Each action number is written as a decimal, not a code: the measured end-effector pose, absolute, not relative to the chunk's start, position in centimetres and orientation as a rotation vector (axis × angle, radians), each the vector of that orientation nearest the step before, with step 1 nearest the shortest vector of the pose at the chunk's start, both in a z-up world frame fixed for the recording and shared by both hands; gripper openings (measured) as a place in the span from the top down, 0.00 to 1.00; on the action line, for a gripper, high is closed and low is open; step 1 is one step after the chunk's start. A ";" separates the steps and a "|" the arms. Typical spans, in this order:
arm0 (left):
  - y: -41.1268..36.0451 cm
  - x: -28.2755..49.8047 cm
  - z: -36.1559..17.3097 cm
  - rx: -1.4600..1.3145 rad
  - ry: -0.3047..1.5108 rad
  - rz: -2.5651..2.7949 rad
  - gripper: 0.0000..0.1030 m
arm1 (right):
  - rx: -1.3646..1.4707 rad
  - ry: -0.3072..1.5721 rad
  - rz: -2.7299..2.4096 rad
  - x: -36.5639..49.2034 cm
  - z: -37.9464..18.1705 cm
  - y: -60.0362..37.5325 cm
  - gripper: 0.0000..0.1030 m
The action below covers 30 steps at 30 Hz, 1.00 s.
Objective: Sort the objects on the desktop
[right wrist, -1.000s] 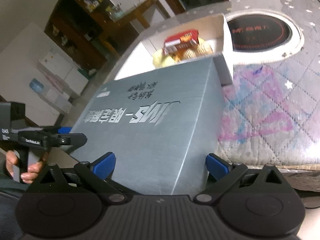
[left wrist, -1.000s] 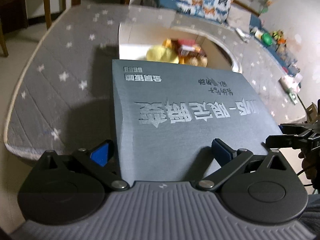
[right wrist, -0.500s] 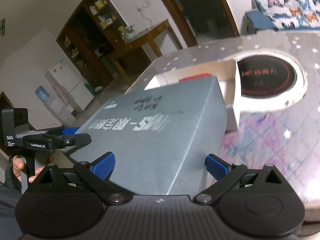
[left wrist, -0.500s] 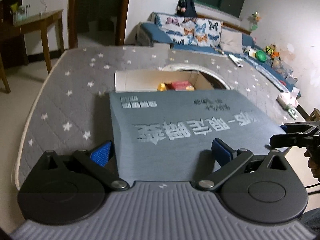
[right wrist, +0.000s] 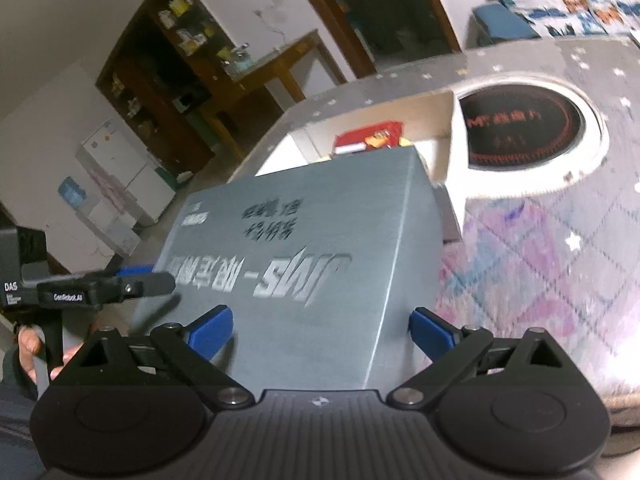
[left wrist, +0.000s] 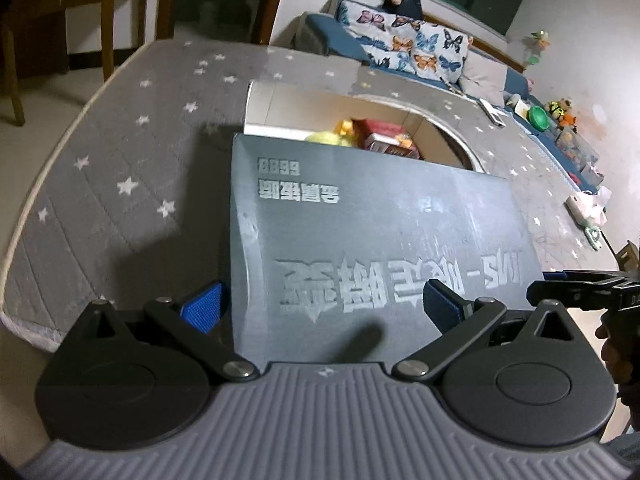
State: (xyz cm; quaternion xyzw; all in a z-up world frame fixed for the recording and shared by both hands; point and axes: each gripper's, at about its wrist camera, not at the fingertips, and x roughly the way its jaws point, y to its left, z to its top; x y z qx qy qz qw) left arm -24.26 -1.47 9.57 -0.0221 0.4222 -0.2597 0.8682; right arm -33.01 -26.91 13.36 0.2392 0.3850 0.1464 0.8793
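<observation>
A large grey box with silver lettering hangs tilted over the near edge of the table, carried between both grippers. My left gripper is shut on its left near part, blue pads on either side. My right gripper is shut on the near right corner of the grey box. Each gripper also shows in the other's view: the left gripper and the right gripper. Just beyond the box's far edge stands an open cardboard carton holding a red packet and a yellow item.
A grey star-patterned cloth covers the table. A round black cooktop sits in a white ring right of the carton. A tissue pack lies at the far right edge. A sofa stands behind. A hand holds the left gripper.
Both grippers have moved together with the grey box in them. It levelled out half a second ago and now tilts again, with more of the carton's inside showing past its far edge.
</observation>
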 end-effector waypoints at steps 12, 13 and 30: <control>-0.8 -22.7 6.5 -0.079 0.933 -0.510 0.02 | 0.491 0.823 0.284 -32.2 11.0 -26.9 0.08; -0.9 -22.6 6.5 -0.073 0.931 -0.511 0.02 | 0.494 0.829 0.284 -32.2 10.8 -26.9 0.09; -0.4 -24.6 12.5 -0.078 0.826 -0.557 0.08 | 0.452 0.781 0.280 -33.5 13.5 -26.4 0.09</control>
